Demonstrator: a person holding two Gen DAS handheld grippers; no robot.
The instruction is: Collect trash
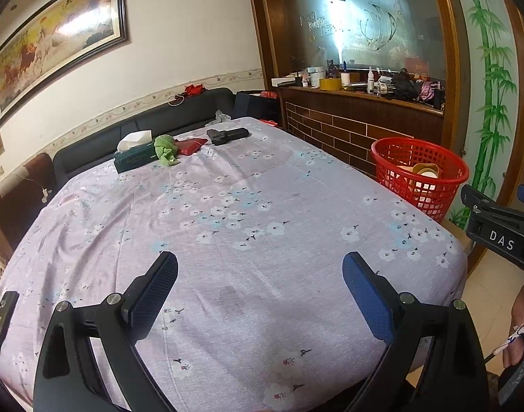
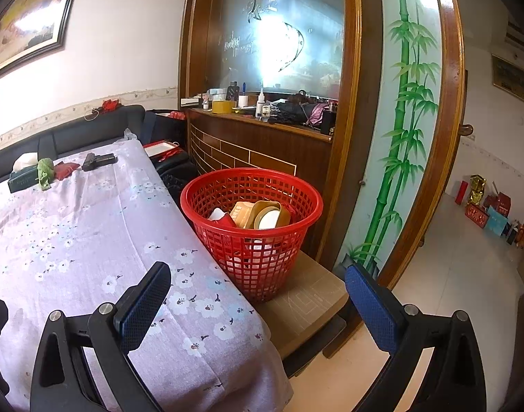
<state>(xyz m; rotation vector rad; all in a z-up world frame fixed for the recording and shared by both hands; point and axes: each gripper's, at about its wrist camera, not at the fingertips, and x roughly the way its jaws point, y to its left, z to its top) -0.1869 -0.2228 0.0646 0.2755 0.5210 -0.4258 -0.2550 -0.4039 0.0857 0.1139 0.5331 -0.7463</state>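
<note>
Item 1: left gripper (image 1: 260, 295), fingers spread wide, nothing held; hovers over near end of desk (image 1: 227, 206), which wears a flowered cloth.
Item 2: right gripper (image 2: 258, 297), fingers wide apart, empty; aimed toward red basket (image 2: 251, 226), prob. the drop point.
Item 3: red basket, upright on low stand just beside desk's right edge, within easy reach. Holds trash: tape roll (image 2: 270, 218), tan carton (image 2: 243, 213), white scraps.
Item 4: far end of desk, grouped: tissue box (image 1: 134, 154), green rag (image 1: 165, 149), red pouch (image 1: 192, 145), black case (image 1: 227, 135). Green rag looks the likeliest trash left; unsure.
Near desk area: no loose trash seen.
</note>
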